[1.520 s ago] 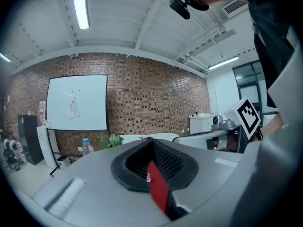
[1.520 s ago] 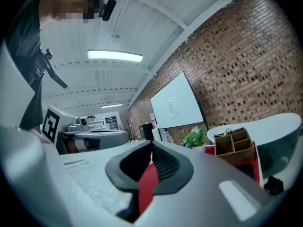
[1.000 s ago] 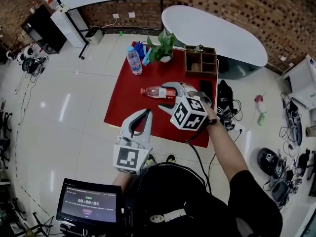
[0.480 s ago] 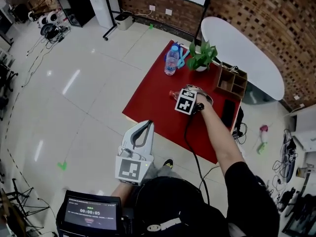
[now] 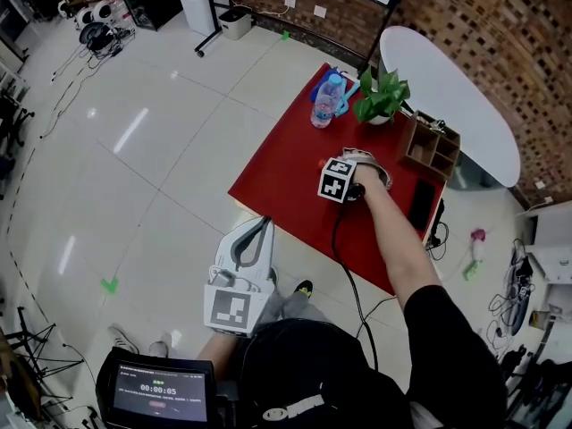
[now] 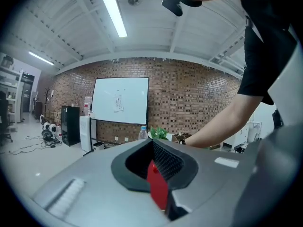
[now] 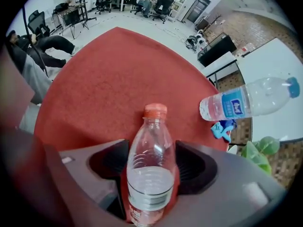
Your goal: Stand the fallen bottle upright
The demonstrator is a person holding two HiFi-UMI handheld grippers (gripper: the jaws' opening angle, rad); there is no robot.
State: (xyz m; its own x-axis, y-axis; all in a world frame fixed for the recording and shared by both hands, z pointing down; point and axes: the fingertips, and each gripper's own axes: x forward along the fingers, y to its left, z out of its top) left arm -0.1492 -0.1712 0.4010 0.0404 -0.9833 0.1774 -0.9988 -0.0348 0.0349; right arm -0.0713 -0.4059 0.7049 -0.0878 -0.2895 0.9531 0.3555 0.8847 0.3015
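Note:
The fallen clear bottle with a red cap lies on the red tablecloth, cap pointing away from me in the right gripper view. My right gripper points steeply down over it, jaws spread wide on either side of the bottle's body; I see no squeeze on it. In the head view the right gripper and its marker cube cover the bottle, with only a red bit showing at its left. My left gripper hangs off the table near my body, jaws together on nothing, and looks roughly level across the room.
An upright bottle with a blue cap stands at the table's far corner, a blue thing beside it. A potted plant and a wooden organizer sit at the far edge. A dark flat thing lies to the right. A white oval table stands behind.
My right gripper has dropped from above the table down over the fallen bottle, tipping to point downward. The left gripper has drifted sideways near my body, still off the table.

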